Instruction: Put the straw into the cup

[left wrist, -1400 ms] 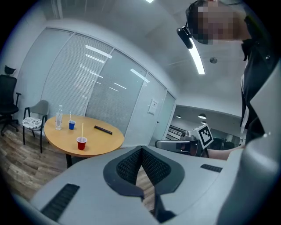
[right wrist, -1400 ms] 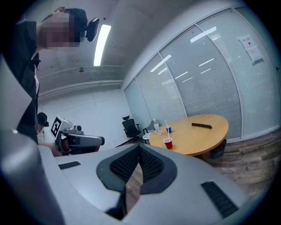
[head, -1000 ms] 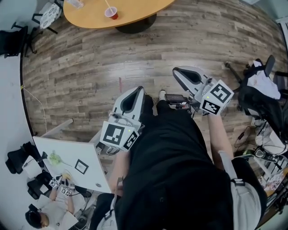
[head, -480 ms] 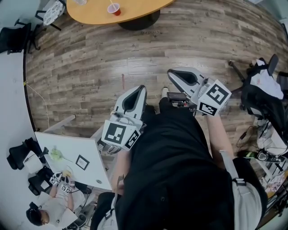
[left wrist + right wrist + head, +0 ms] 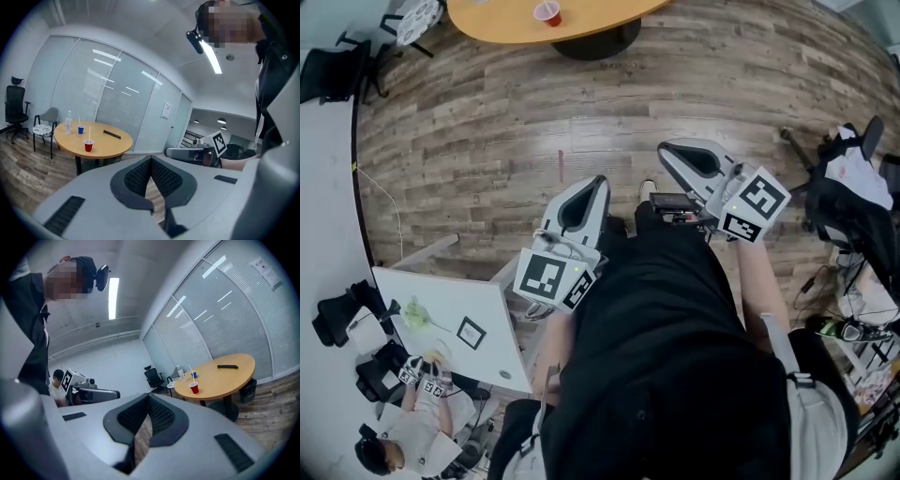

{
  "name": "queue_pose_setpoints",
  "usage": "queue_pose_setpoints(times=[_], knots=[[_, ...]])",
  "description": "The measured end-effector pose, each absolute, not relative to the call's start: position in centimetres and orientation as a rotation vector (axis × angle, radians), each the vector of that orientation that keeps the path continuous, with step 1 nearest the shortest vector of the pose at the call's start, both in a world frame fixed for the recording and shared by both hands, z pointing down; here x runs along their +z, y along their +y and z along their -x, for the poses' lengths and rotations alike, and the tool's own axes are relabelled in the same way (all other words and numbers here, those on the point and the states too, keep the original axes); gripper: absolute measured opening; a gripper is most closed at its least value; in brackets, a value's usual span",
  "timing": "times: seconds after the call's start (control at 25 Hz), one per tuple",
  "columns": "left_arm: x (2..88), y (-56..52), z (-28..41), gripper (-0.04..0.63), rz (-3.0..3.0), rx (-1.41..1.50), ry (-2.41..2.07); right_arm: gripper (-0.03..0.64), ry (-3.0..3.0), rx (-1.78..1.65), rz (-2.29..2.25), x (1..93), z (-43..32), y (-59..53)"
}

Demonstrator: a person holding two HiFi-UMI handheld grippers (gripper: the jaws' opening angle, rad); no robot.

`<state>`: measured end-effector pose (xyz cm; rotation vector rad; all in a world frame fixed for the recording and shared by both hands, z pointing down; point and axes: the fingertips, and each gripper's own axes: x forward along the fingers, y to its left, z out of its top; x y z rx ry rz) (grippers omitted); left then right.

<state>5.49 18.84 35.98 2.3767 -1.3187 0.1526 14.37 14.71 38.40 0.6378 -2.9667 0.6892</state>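
Observation:
A red cup (image 5: pixel 548 12) stands on the round wooden table (image 5: pixel 502 23) at the top edge of the head view, far from both grippers. A white straw (image 5: pixel 86 135) stands in the red cup (image 5: pixel 88 145), which also shows as the red cup (image 5: pixel 193 388) with its straw (image 5: pixel 190 376). My left gripper (image 5: pixel 600 180) and right gripper (image 5: pixel 664 147) are held near the person's body above the wooden floor. The left gripper (image 5: pixel 151 159) is shut on nothing, and the right gripper (image 5: pixel 148 397) is shut on nothing too.
On the table are also a blue cup (image 5: pixel 80 129) with a straw, a water bottle (image 5: pixel 69 123) and a black remote (image 5: pixel 111 134). Chairs (image 5: pixel 43 129) stand by the table. A white desk (image 5: pixel 455 328) with another person lies lower left; a loaded office chair (image 5: pixel 853 202) stands at right.
The table and red cup have slid toward the top edge of the head view. Both grippers keep nearly the same pose, shut.

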Motion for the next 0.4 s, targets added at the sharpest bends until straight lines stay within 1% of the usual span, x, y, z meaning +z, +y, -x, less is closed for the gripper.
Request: queue_pose_setpoints(times=[0.4], knots=[[36.7, 20.3, -6.2, 0.012, -2.366, 0.139, -1.323, 0.017, -2.971, 0.643, -0.648, 38.4, -15.1, 15.6]])
